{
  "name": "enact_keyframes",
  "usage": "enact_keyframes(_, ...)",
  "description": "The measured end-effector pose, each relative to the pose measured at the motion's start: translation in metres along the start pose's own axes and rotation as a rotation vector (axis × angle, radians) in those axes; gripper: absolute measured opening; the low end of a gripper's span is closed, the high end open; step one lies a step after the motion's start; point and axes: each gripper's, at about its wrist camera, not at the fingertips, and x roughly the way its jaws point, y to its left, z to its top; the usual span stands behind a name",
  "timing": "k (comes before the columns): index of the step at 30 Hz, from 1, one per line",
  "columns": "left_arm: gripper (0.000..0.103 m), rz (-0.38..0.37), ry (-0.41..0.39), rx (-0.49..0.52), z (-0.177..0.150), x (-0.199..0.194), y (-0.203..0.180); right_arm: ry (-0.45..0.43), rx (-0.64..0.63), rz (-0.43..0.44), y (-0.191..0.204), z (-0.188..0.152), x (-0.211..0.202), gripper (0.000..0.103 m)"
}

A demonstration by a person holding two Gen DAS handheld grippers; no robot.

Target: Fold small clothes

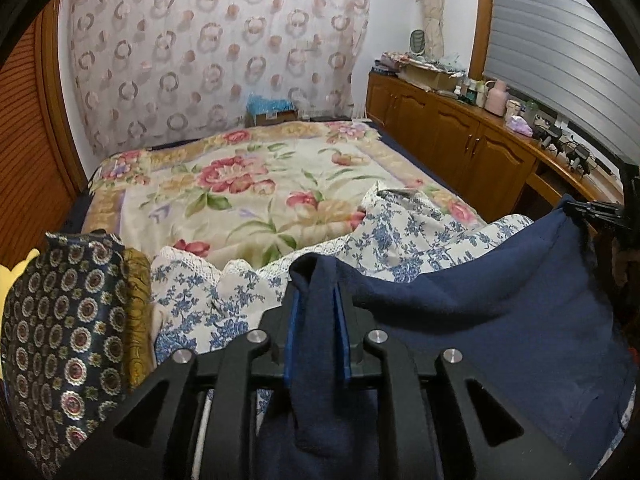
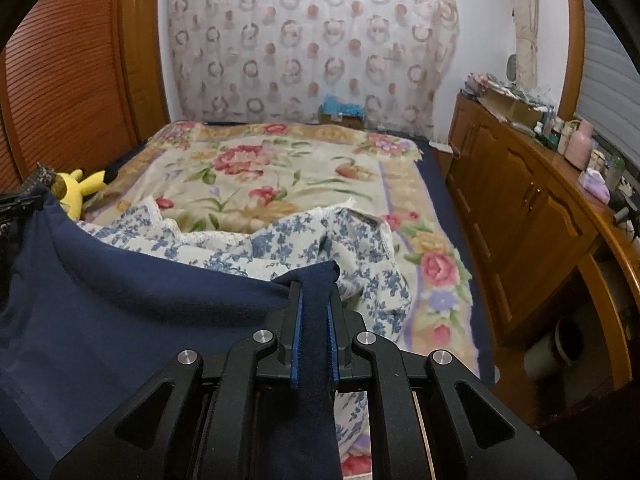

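A bed (image 2: pixel 404 200) covered by a flowered blanket (image 1: pixel 224 200) is seen, with a blue-printed cloth (image 1: pixel 400 236) heaped on its near end. Above these a navy garment (image 1: pixel 480 320) is held stretched in the air. One edge is pinched by the left gripper (image 1: pixel 318 292), the other by the right gripper (image 2: pixel 314 300). The garment appears to be lifted for a fold; next, it should be lowered flat and one half brought over.
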Motion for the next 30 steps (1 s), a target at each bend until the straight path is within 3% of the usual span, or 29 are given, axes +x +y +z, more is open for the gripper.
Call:
enact_keyframes(1,0.019,-0.008,0.006,-0.001,0.000,-0.001,-0.001,0.006,0.002,0.000,0.000,0.000,0.004,0.008)
enact_keyframes(4,0.040,-0.021,0.006,0.012,0.000,-0.004,-0.003,0.019,-0.002,-0.033,0.000,0.000,0.007,0.020)
enact_keyframes(6,0.048,-0.028,0.002,0.037,-0.003,-0.013,-0.011,0.024,-0.001,-0.037,0.000,0.000,0.005,0.038)
enact_keyframes(9,0.056,-0.035,0.000,0.053,-0.009,-0.023,-0.018,0.022,0.010,-0.033,-0.001,-0.002,-0.002,0.052)
enact_keyframes(14,0.057,-0.049,0.016,0.048,-0.028,-0.038,-0.023,0.026,0.004,-0.033,0.007,-0.011,-0.021,0.055)
enact_keyframes(30,0.057,0.011,0.063,-0.012,-0.107,-0.076,-0.020,0.025,0.035,-0.024,0.038,-0.066,-0.097,0.055)
